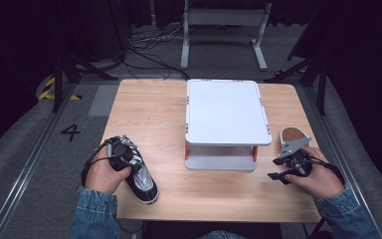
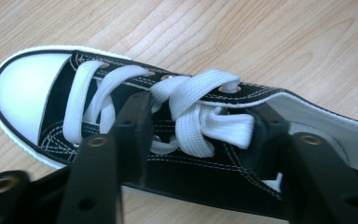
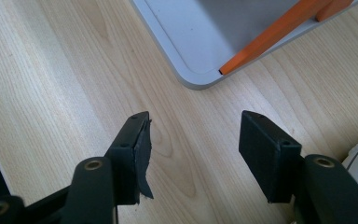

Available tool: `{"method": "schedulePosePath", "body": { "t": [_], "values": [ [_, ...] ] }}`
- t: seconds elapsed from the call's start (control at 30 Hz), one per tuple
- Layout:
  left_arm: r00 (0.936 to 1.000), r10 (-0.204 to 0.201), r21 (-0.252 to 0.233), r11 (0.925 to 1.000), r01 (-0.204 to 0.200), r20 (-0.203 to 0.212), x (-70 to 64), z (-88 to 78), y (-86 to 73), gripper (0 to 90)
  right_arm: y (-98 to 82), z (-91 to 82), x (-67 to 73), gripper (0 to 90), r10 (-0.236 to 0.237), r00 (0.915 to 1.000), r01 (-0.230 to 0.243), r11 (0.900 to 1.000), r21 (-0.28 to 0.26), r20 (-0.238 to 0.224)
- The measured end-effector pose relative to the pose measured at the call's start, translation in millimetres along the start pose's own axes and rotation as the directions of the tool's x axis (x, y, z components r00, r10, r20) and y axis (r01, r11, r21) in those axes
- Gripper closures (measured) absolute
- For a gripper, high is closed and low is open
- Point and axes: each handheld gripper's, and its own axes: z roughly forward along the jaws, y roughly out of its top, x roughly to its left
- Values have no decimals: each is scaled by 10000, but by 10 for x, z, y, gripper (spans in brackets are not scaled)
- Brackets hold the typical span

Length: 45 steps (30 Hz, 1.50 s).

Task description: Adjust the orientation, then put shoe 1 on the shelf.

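The left gripper (image 1: 129, 162) is sitting over a black sneaker (image 1: 142, 181) near the front left edge of the wooden surface (image 1: 149, 114), held in the person's left hand (image 1: 103, 175). In the left gripper view its two black fingers (image 2: 133, 135) are straddling the sneaker (image 2: 177, 140) at the laced upper: one finger is lying against the white laces (image 2: 191, 116) on the toe-cap side, the other is at the collar side by the shoe's opening. The fingers are standing partly apart around the upper, and I cannot tell whether the pads are pressing on it or merely lying beside it. The sneaker is resting on its sole, its white toe cap (image 2: 25, 93) pointing to the left of that view.

The right gripper (image 1: 291, 164) is hovering near the right edge of the surface, held in the right hand (image 1: 318, 179). In the right gripper view its fingers (image 3: 135, 149) are standing wide apart with only bare wood between them, gripping nothing.

A white two-level rack (image 1: 227, 112) with orange posts (image 3: 270, 35) is standing at the middle of the surface, between the two grippers; its lower tray corner (image 3: 196, 77) is lying just ahead of the right fingers. A second shoe, its brown sole (image 1: 294, 134) facing up, is lying just beyond the right gripper.
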Motion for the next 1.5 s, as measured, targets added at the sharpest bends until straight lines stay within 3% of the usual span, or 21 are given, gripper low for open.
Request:
{"method": "schedulePosePath", "body": {
  "t": [0.03,0.07,0.1,0.23,0.33,0.57,0.63,0.83,1.1,1.23,1.37,1.5],
  "values": [
    [9994,-80,43,10000,79,331,4,7,-22,618,-2,-2,1,448,10,10000,-10,10000,-3,21],
    [9995,-90,36,10000,89,316,16,11,-30,735,-6,-7,0,448,5,10000,-5,10000,-11,46],
    [9988,-246,6,9997,246,429,26,23,-41,758,-7,-8,-1,448,-1,10000,1,10000,-18,50],
    [9990,-365,67,9993,363,258,16,-7,-33,819,-13,-12,-6,447,-34,10000,35,10000,-53,44],
    [9989,-432,35,9991,432,202,20,-69,-35,832,-16,-19,-11,447,-2,10000,3,10000,-64,70],
    [9985,-504,-483,9975,513,209,74,-182,-45,837,-23,-35,-16,447,58,9999,-57,10000,-73,111],
    [9988,-477,-672,9966,479,50,68,-214,-27,837,-27,-41,-14,447,60,9999,-59,9999,-116,131],
    [9981,-416,-1449,9883,477,448,45,-364,67,838,-80,-90,-27,446,239,9993,-235,9996,-152,281],
    [9992,-163,-2018,9791,233,366,34,-565,278,837,-175,-185,-29,446,533,9974,-522,9983,-242,485],
    [9997,149,-2054,9786,-101,216,44,-636,380,837,-209,-225,-49,445,689,9957,-669,9972,-334,614],
    [9983,197,-2192,9757,-73,541,50,-692,471,837,-215,-214,-37,446,664,9963,-648,9975,-298,552],
    [9956,550,-2278,9730,-364,761,60,-765,564,837,-211,-221,-22,446,650,9961,-632,9975,-324,599]
  ]
}}
